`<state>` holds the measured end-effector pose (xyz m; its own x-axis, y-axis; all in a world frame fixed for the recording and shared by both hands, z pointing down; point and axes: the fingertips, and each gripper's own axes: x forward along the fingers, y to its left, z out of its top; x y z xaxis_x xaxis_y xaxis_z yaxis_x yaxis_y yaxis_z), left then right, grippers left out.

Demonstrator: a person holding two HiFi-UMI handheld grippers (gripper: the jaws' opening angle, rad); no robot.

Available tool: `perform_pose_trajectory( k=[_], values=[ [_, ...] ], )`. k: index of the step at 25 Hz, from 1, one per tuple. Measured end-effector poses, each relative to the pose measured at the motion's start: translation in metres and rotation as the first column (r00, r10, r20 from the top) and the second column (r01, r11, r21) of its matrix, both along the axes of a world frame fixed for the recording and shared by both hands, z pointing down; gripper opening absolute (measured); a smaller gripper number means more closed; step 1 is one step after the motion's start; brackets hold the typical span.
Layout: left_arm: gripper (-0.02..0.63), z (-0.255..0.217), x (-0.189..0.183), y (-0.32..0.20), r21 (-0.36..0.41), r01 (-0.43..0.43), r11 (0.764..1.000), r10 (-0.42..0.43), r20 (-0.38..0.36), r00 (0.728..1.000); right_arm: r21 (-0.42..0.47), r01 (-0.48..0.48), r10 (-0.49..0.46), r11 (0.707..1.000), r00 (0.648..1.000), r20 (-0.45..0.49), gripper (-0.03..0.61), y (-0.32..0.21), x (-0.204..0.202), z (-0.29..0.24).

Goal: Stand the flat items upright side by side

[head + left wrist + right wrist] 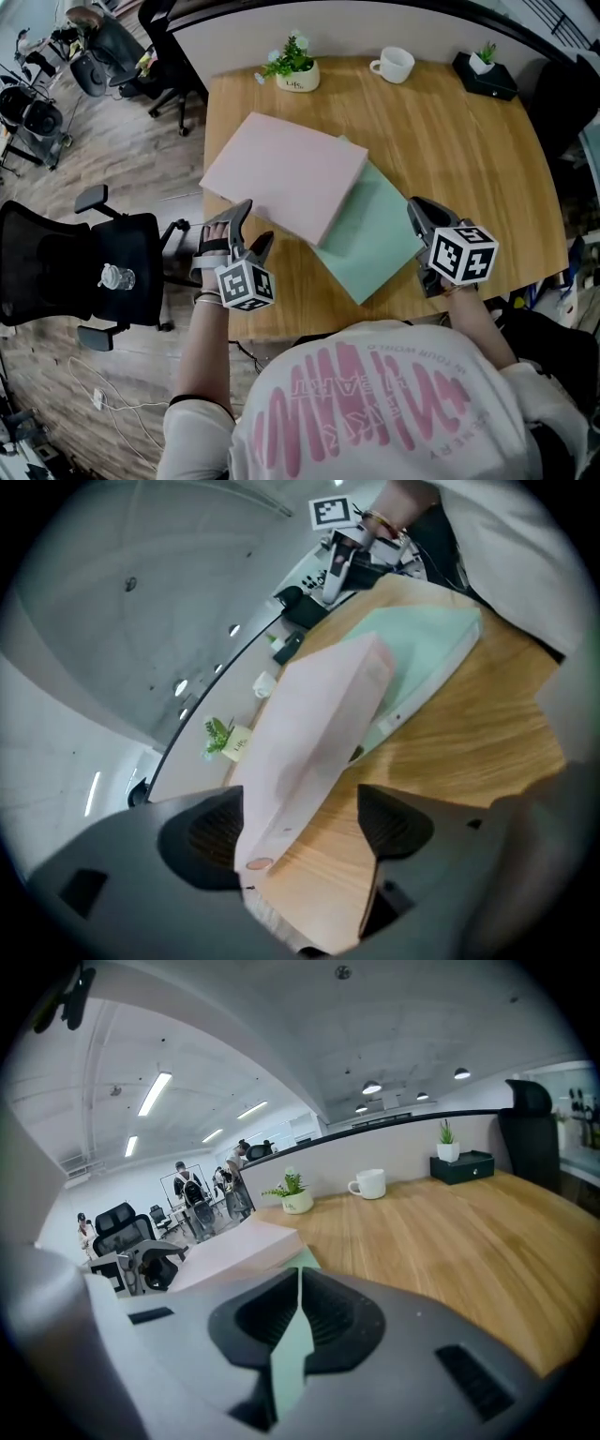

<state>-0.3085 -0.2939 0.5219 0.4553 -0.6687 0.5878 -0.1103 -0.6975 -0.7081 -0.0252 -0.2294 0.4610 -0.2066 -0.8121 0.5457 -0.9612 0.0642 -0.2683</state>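
Observation:
A flat pink box (286,173) lies on the wooden table (469,159), partly on top of a flat mint-green item (370,234). My left gripper (255,223) is at the pink box's near left corner. In the left gripper view the pink box (319,733) runs in between the open jaws of my left gripper (300,832), close to the left pad and well apart from the right one. My right gripper (415,211) is at the green item's right corner. In the right gripper view my right gripper (298,1312) is shut on the thin green item (286,1363).
A potted plant (295,67), a white mug (394,64) and a dark box with a small plant (483,75) stand along the table's far edge. A black office chair (94,267) with a bottle (117,277) on its seat stands left of the table.

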Motion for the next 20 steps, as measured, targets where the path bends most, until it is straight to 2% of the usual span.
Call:
perform_pose_trajectory(
  k=[8, 13, 15, 20],
  values=[
    [0.382, 0.013, 0.017, -0.013, 0.005, -0.067, 0.998, 0.066, 0.046, 0.997, -0.017, -0.051, 0.050, 0.999, 0.999, -0.010, 0.011, 0.006, 0.019, 0.004],
    [0.380, 0.017, 0.022, -0.020, 0.072, -0.101, 0.992, 0.094, 0.087, 0.992, -0.021, -0.070, 0.070, 0.997, 0.997, -0.013, 0.011, 0.009, 0.024, 0.004],
    [0.377, 0.021, 0.023, -0.022, 0.077, -0.110, 0.991, 0.102, 0.101, 0.990, -0.023, -0.076, 0.075, 0.997, 0.997, -0.015, 0.011, 0.011, 0.025, 0.006],
    [0.284, 0.018, 0.023, -0.027, 0.126, -0.110, 0.986, 0.096, 0.117, 0.989, -0.025, -0.095, 0.094, 0.995, 0.995, -0.015, 0.011, 0.016, 0.028, 0.007]
  ],
)
